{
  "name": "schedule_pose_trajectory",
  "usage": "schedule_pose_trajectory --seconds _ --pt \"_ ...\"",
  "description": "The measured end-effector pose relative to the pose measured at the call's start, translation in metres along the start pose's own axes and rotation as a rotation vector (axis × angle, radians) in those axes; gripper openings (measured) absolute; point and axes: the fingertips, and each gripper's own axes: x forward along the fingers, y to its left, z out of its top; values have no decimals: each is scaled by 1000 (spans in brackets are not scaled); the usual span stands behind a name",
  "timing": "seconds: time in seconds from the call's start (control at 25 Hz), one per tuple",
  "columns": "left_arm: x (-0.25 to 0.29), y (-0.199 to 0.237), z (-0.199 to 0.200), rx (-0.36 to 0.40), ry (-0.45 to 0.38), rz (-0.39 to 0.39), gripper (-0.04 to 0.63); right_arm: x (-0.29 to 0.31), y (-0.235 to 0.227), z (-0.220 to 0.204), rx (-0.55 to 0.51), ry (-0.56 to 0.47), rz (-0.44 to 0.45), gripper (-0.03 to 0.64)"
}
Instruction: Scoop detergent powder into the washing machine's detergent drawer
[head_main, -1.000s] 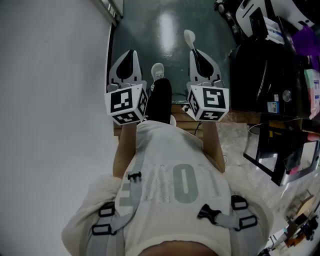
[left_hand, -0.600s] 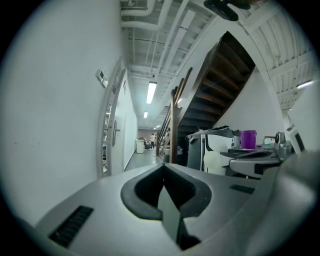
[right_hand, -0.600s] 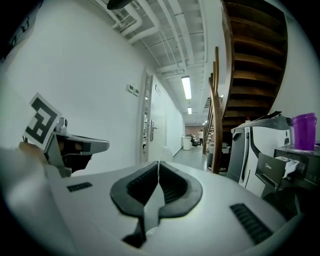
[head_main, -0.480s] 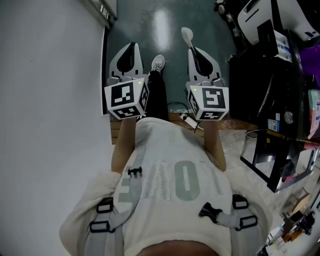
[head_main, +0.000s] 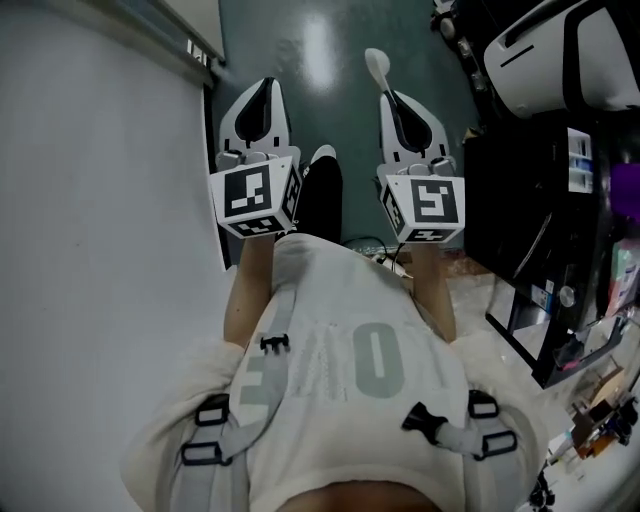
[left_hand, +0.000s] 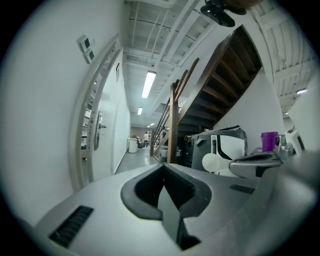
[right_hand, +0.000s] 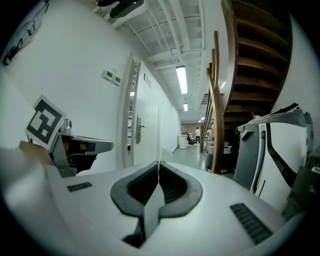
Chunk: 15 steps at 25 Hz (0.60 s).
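My right gripper is shut on a white scoop, whose round bowl sticks out past the jaw tips over the dark green floor. In the right gripper view the scoop shows only as a thin edge rising from the closed jaws of my right gripper. My left gripper is held level beside it, shut with nothing in it. From the left gripper view the scoop shows as a pale disc ahead of the right gripper. No detergent or drawer is in sight.
A white wall with a door runs along the left. A wooden staircase rises on the right above a white machine and dark shelving. A corridor stretches ahead. A person's shoe is between the grippers.
The person has walked forward: the wall edge, floor and right-hand clutter have slid back in the head view and the leg has swung. Both grippers keep their pose and grip.
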Motion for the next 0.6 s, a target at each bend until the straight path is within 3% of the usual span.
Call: schedule_pose_trajectory --seconds 0.28,0.44,0.6 --pt "131 36 91 12 -69 -87 21 109 -47 77 6 -46 -56 9" --pt "165 60 123 25 -76 -60 21 148 -54 109 -1 -59 -59 9" --pt "181 65 130 34 -53 -50 21 166 -65 131 -3 -76 -61 9"
